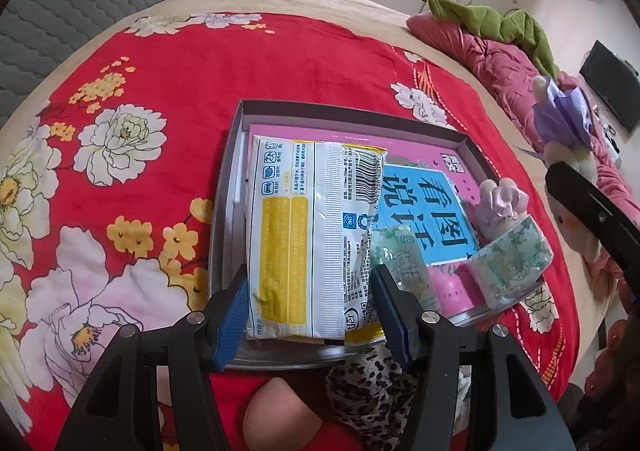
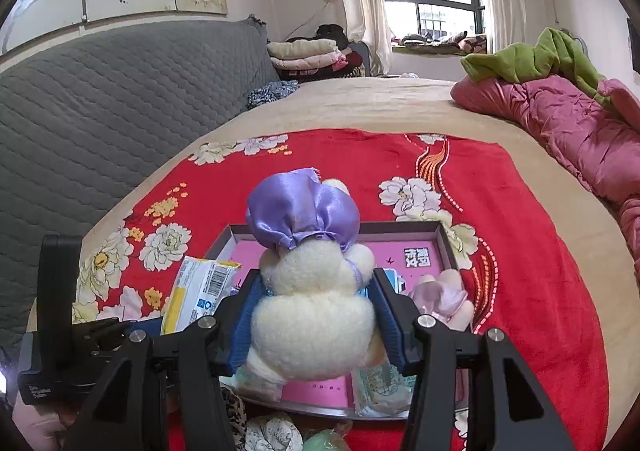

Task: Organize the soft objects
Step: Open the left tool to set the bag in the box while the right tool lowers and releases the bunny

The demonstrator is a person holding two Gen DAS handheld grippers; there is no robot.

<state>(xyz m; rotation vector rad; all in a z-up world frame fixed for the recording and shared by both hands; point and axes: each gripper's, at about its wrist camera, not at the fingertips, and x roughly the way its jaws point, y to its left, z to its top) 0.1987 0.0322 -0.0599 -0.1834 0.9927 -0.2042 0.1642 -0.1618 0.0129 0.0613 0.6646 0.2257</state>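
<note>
My left gripper (image 1: 310,315) is shut on a white and yellow tissue pack (image 1: 312,235), held over the left half of a grey box lid tray (image 1: 352,111) on the red floral blanket. A pink and blue book (image 1: 424,219) lines the tray, with a small lilac plush (image 1: 502,201) and green-patterned tissue packets (image 1: 510,263) on its right side. My right gripper (image 2: 316,315) is shut on a cream plush toy with a purple satin bonnet (image 2: 312,291), held above the tray (image 2: 444,239). The same plush (image 1: 560,119) shows at the right edge of the left wrist view.
A leopard-print cloth (image 1: 372,395) and a pale round soft thing (image 1: 280,415) lie in front of the tray. A pink quilt (image 2: 568,131) with a green garment (image 2: 532,59) borders the right. A grey quilted headboard (image 2: 100,91) and folded blankets (image 2: 304,55) stand behind.
</note>
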